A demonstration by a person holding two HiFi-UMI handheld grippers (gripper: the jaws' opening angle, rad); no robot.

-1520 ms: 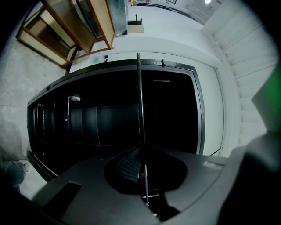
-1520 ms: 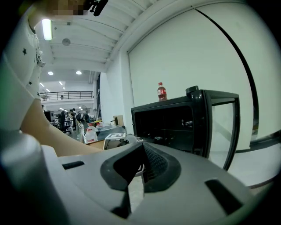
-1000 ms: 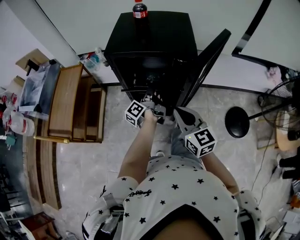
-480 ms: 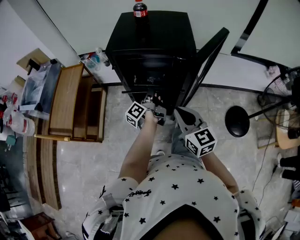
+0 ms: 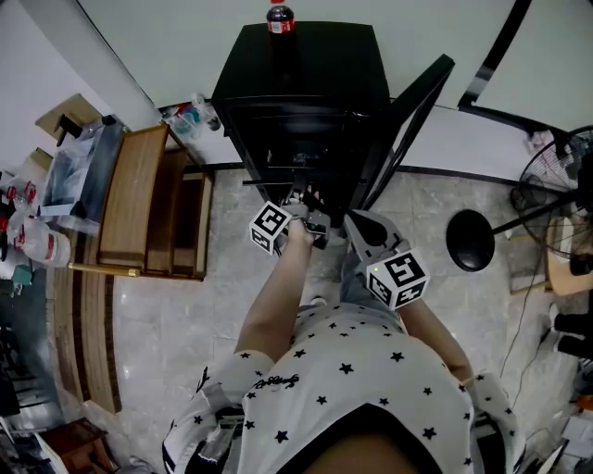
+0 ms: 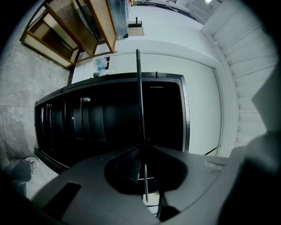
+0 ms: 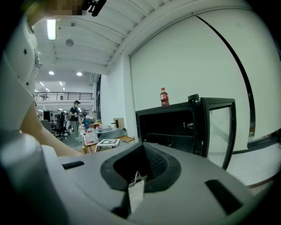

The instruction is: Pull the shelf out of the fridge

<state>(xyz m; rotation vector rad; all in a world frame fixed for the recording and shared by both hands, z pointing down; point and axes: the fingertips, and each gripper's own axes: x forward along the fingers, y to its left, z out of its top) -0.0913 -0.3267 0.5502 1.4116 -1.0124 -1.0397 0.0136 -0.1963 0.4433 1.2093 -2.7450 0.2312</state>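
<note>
The left gripper (image 6: 141, 148) clamps its jaws on the wire shelf (image 6: 138, 88) to draw it from the fridge (image 5: 306, 74); the right gripper (image 7: 142, 147) hangs aside, jaws together and empty.

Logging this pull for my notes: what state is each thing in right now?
Fridge door: open.
Shelf: front rod clamped, not yet out.
Left gripper: shut on the shelf.
Right gripper: shut, empty.
Cola bottle: upright on the fridge, capped.
</note>
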